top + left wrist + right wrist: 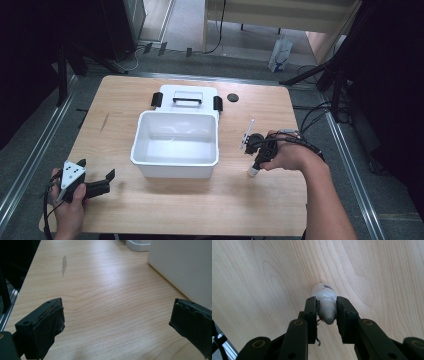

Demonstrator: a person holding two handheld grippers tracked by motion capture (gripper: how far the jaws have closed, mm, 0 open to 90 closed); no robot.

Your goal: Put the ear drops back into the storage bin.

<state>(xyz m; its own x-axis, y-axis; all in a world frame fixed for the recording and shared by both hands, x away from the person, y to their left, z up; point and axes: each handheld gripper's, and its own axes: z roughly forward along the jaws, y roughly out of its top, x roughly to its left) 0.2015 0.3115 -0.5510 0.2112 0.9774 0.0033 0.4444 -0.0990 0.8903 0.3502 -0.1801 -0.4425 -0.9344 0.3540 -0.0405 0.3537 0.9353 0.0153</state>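
Right gripper view: right gripper (326, 312) clamped on small white bottle (325, 303); left gripper (116, 322) jaws apart, idle at 7 o'clock. Lift straight, w/ steady squeeze.

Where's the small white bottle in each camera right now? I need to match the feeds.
High view: the small white bottle sits right of the white bin, under the right gripper.
Left gripper view: not in this picture; the bin's wall is at right.
Right gripper view: centre, pinched between the jaws.
Shared landmark: the wooden table.
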